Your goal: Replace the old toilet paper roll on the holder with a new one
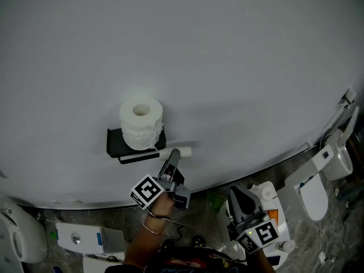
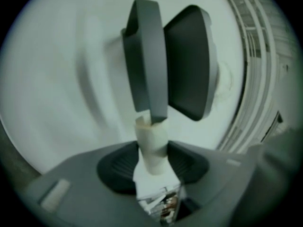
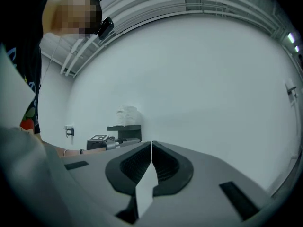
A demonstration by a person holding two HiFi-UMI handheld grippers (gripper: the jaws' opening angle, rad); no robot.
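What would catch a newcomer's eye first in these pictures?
A white toilet paper roll stands upright on top of the black holder, stark against the plain white wall. Just right of it, the left gripper has a bare white tube between its jaws. The right gripper hangs shut and empty at lower right.
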